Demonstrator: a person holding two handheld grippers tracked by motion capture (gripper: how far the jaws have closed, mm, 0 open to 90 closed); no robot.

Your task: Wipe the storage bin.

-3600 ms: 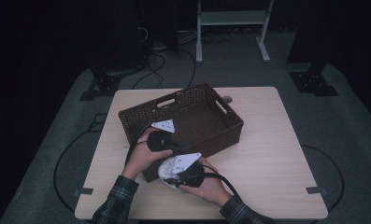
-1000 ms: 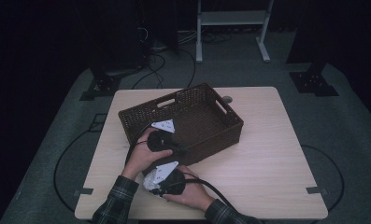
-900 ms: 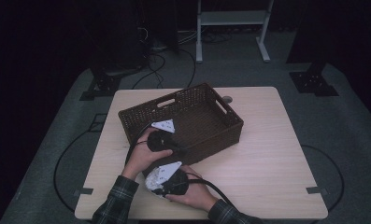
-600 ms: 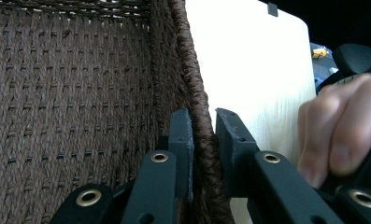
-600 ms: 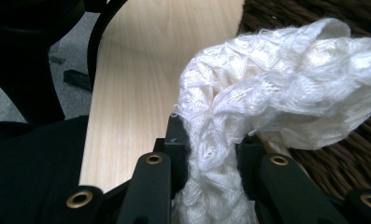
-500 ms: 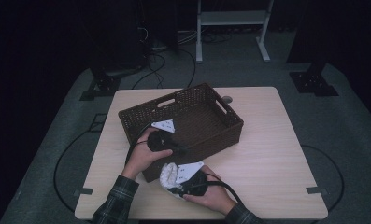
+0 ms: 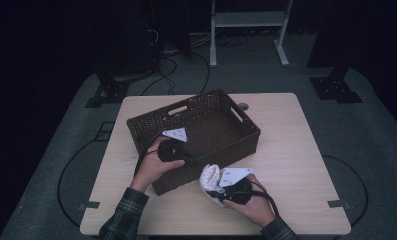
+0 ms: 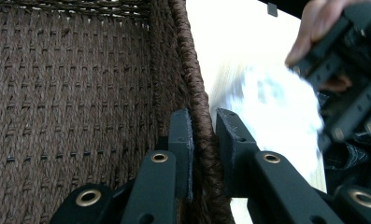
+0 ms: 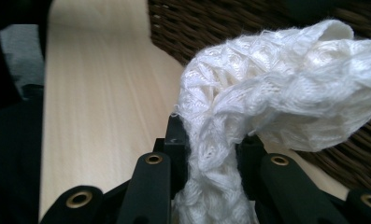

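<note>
Two grippers are at work, one in each of the person's hands, and each is clamped on one thing. One brown woven basket (image 7: 221,127) stands on the single pale wooden table (image 7: 296,150), set at a slant, with two cut-out handles showing in its walls in the high view. The left gripper (image 8: 203,135) has its two black jaws closed on the basket's braided rim, one jaw inside against the woven wall and the other outside over the table; in the high view this left gripper (image 7: 193,161) sits at the basket's near wall, with the left hand (image 7: 153,167) wrapped round its body. One white knitted cloth (image 9: 272,79) is pinched between the two jaws of the right gripper (image 9: 211,140), its bunched upper part flopping over to the side in front of the basket's wall. Seen from above, the white knitted cloth (image 7: 209,178) is held just above the table, right beside the basket's near wall and close to the left gripper, and the right gripper (image 7: 211,192) is gripped by the right hand (image 7: 253,202). Two plaid sleeves come in from the near edge. One small round grey object (image 7: 242,106) lies on the table just behind the basket's far corner; what it is cannot be told.
</note>
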